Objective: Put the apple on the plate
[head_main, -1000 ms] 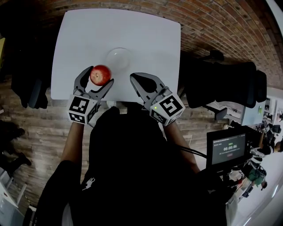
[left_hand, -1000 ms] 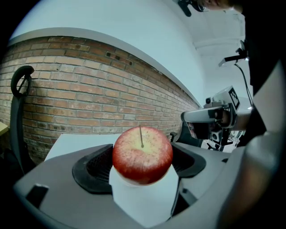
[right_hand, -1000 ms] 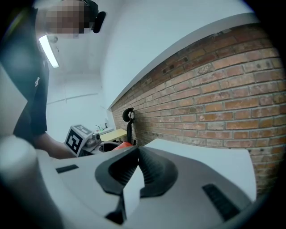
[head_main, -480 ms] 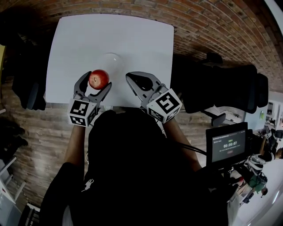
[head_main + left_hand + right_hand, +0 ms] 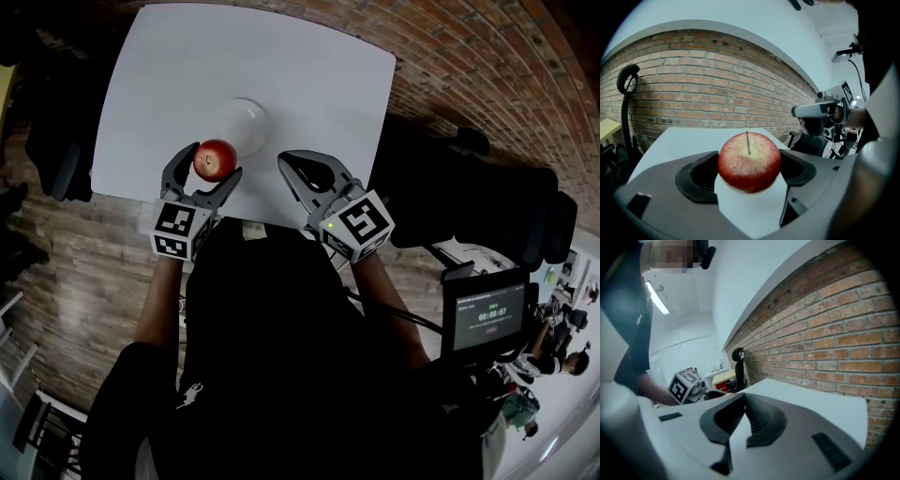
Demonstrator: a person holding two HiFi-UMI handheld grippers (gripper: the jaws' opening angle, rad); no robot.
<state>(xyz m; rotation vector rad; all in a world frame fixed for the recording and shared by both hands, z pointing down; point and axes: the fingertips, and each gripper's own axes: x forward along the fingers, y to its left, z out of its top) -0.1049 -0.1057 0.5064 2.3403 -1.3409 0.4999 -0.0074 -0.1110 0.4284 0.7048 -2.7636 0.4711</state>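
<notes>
One white rectangular table filled the middle of the head view, with brick floor around it. Both hand-held grey grippers hovered over its near edge. The left gripper was clamped on the round red apple, stem up, held over the table at the near-left rim of the clear round glass plate. The right gripper had its jaws pressed together with nothing between them, just beside the plate's near-right side.

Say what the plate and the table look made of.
Plate: likely clear glass or plastic; the white table shows through it, and its rim is only faintly marked. Table: smooth matt white top, probably laminate; no grain visible.
</notes>
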